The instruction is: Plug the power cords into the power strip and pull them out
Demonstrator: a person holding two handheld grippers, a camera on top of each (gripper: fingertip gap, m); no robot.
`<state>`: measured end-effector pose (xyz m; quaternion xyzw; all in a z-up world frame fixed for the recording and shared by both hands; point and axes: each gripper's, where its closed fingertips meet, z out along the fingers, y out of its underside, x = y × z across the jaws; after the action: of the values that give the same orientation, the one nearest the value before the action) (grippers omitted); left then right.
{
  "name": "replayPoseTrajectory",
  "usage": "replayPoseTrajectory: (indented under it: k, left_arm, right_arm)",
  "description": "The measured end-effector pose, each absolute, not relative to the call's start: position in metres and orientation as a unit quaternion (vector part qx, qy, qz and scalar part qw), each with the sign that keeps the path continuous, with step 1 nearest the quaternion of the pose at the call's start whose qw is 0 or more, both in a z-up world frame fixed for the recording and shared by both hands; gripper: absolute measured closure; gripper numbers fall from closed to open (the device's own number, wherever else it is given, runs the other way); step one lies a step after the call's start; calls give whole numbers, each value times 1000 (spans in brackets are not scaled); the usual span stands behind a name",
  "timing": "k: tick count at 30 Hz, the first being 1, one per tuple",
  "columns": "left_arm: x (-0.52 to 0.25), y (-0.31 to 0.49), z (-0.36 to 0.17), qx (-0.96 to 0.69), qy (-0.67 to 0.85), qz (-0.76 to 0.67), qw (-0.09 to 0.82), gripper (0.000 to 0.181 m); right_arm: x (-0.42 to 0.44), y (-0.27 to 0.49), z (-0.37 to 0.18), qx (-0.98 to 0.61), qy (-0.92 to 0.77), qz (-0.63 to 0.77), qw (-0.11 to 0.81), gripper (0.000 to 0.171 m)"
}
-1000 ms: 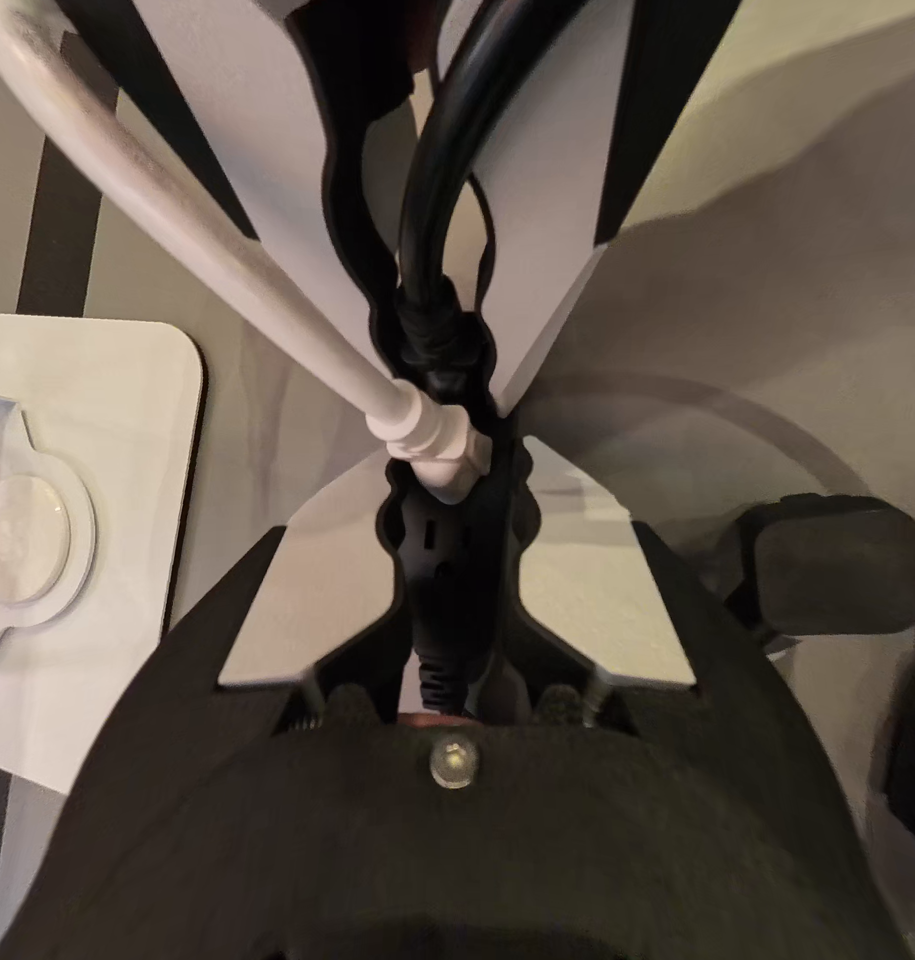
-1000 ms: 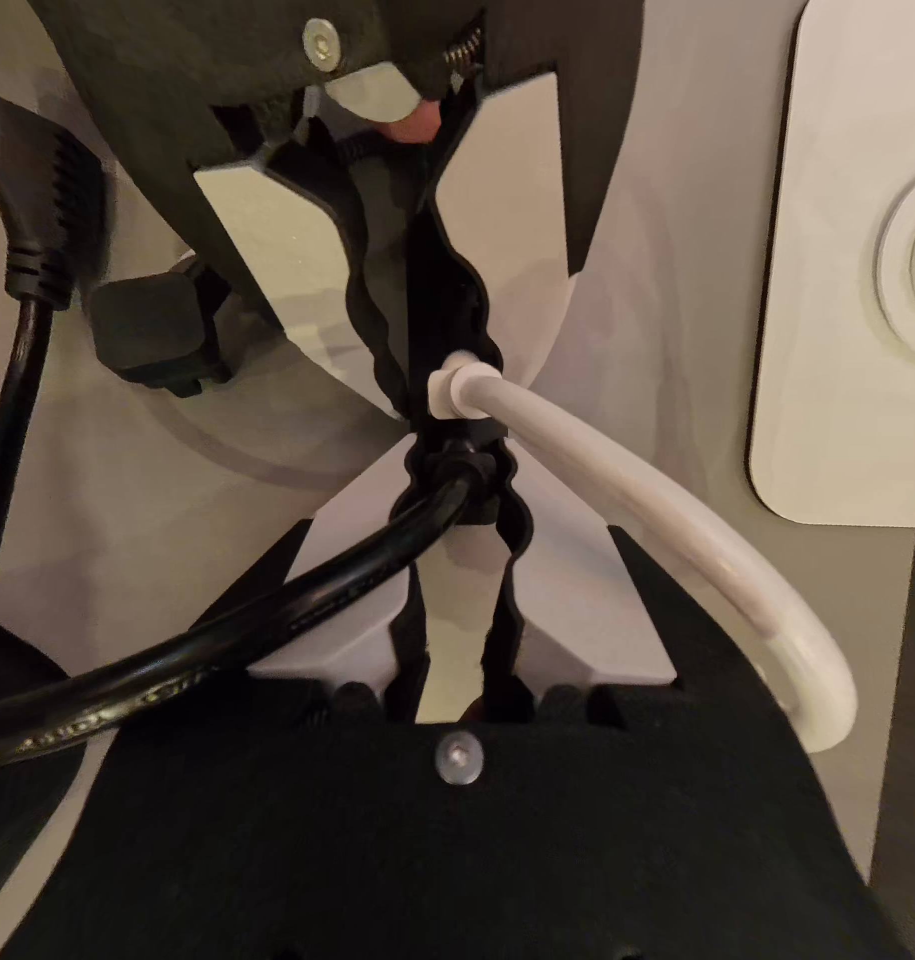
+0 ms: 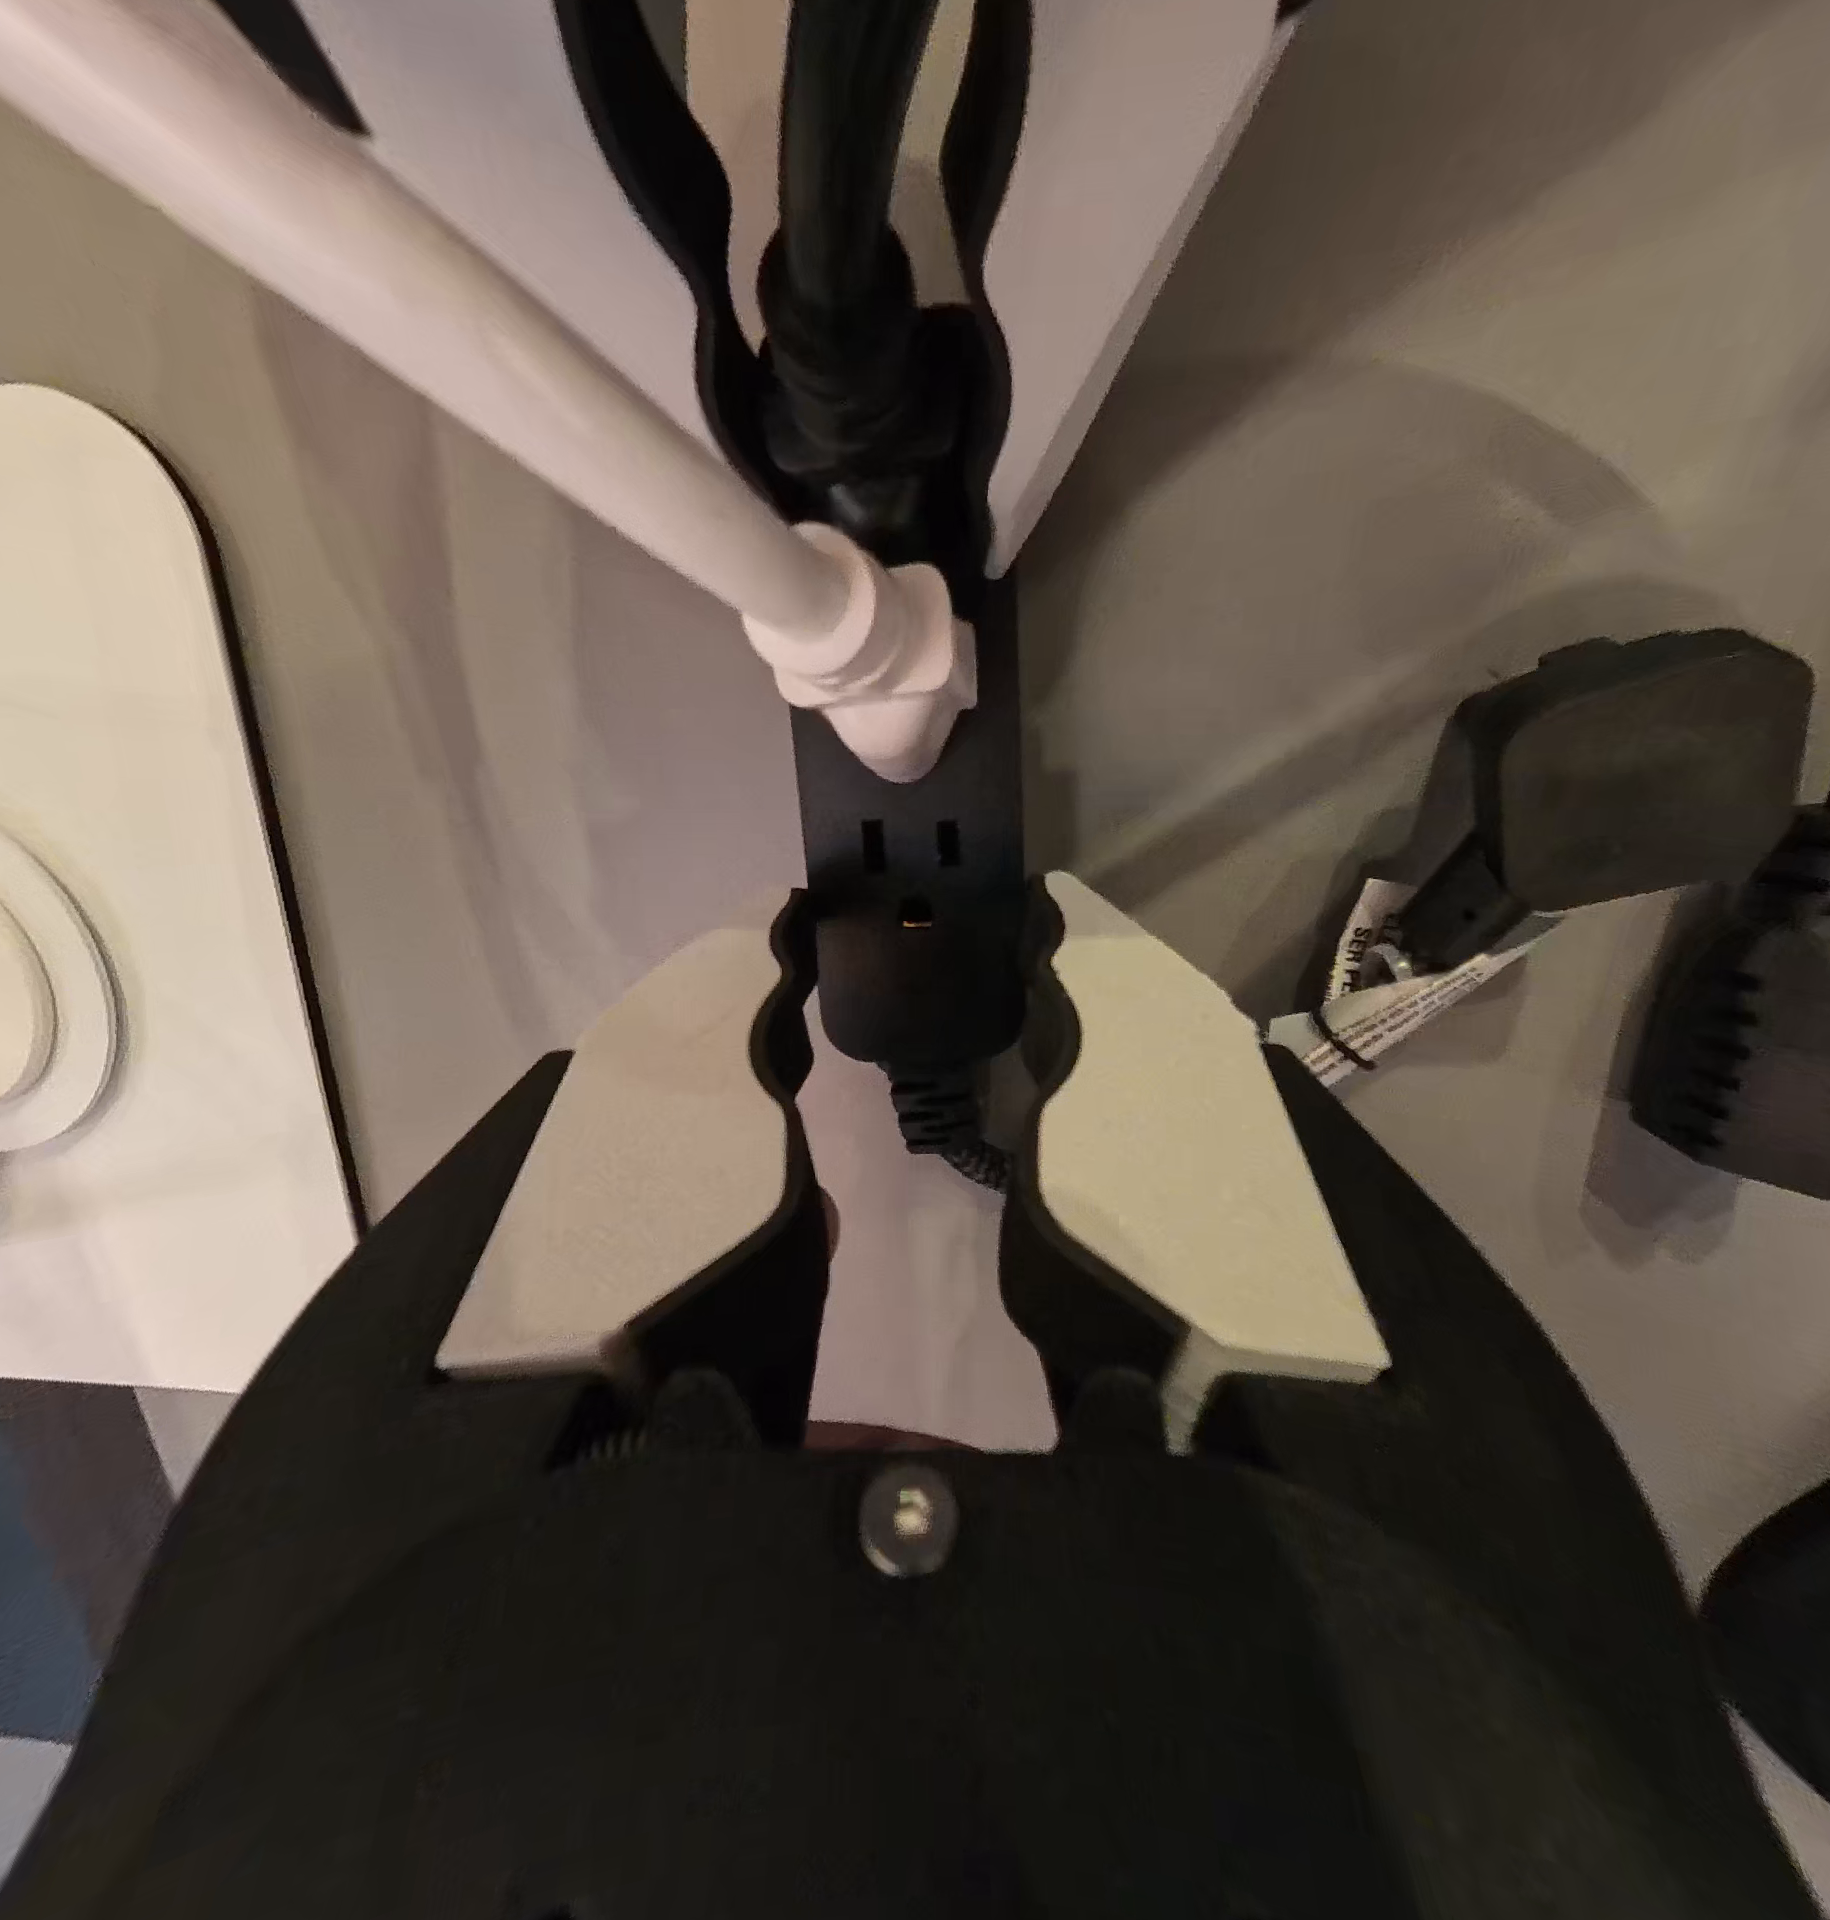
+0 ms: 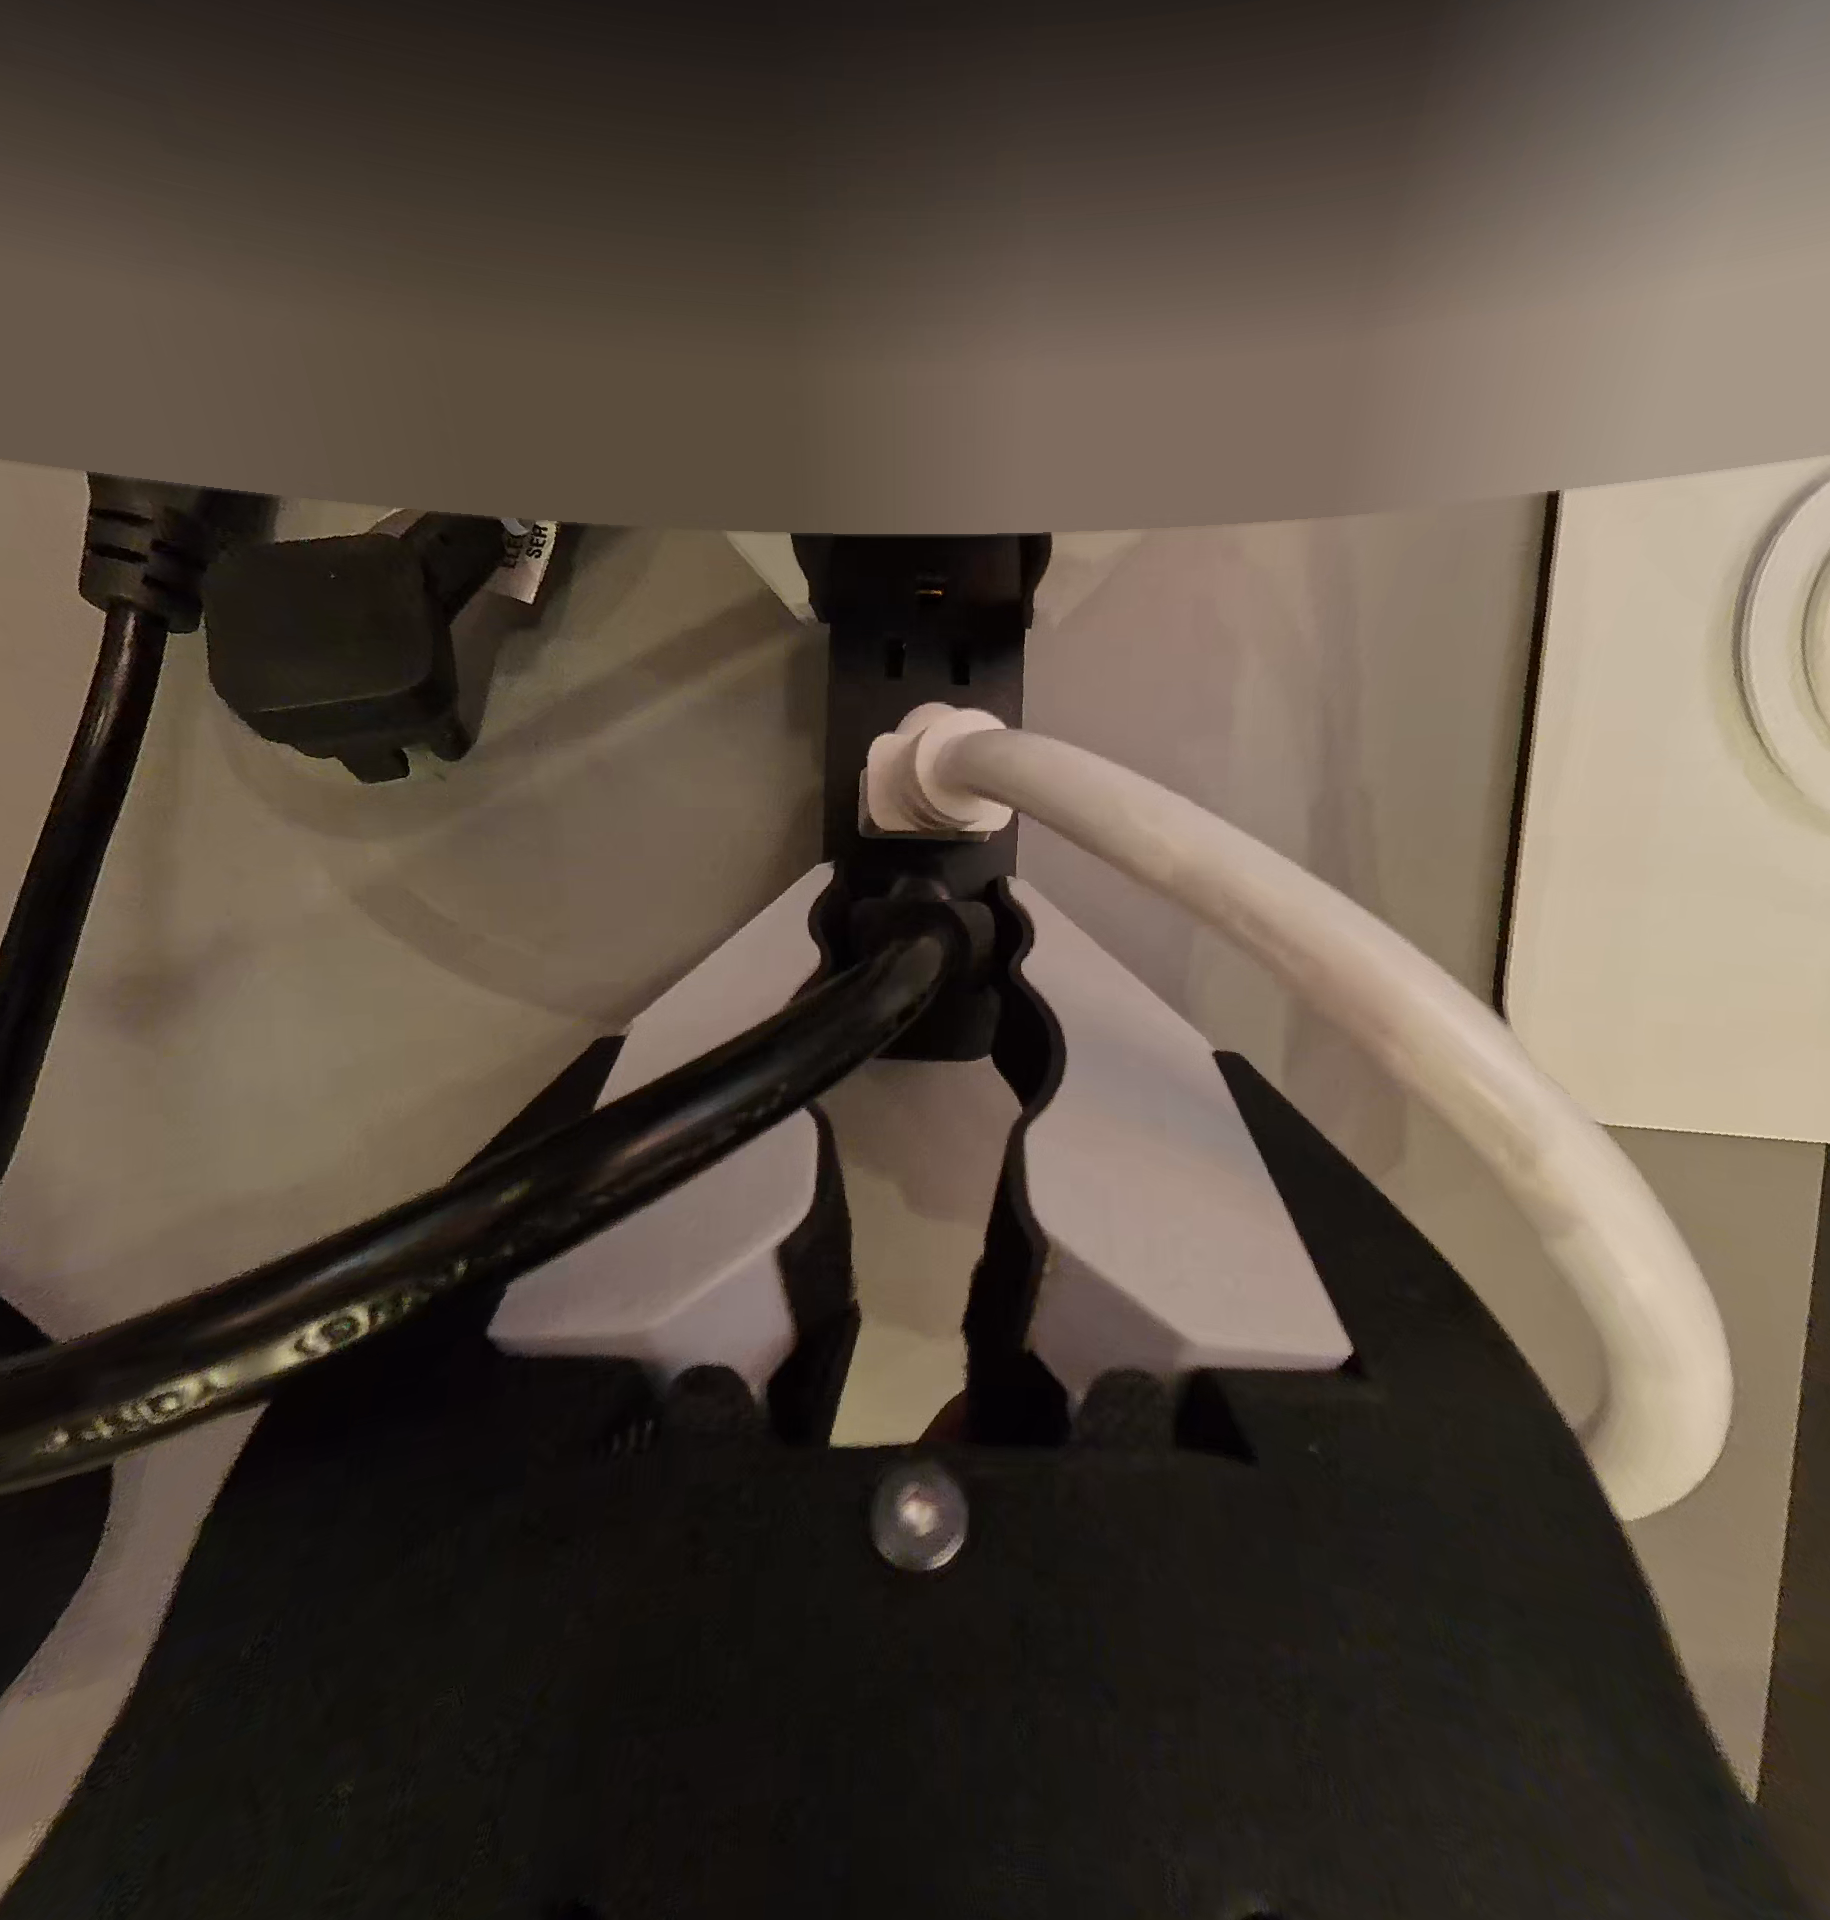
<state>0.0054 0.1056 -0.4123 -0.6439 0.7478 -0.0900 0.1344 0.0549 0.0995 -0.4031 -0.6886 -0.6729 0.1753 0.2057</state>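
Power strip [image 3: 906, 821] lengthwise between hand-held grippers; left [image 3: 916, 940] clamps cord end, right [image 4: 921, 935] clamps far end.

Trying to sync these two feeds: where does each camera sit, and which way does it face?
Left wrist view: on the left hand-held gripper, looking down along its own two fingers, which clamp the power strip at its near end.
Right wrist view: on the right hand-held gripper, facing the opposite way; its fingers clamp the black plug.
Shared: the strip, white plug and black plug, seen from opposite ends.
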Motion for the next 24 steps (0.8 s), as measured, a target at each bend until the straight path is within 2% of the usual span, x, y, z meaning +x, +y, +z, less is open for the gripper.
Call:
replayPoseTrajectory:
  k: [12, 24]
  left_arm:
    - [6, 105, -414, -654, 742, -89, 115, 143]
    - [7, 104, -415, -639, 757, -71, 120, 142]
  right_arm:
    - [56, 97, -403, -657, -707, 109, 239, 151]
    - [52, 95, -398, -735, -579, 306, 175, 149]
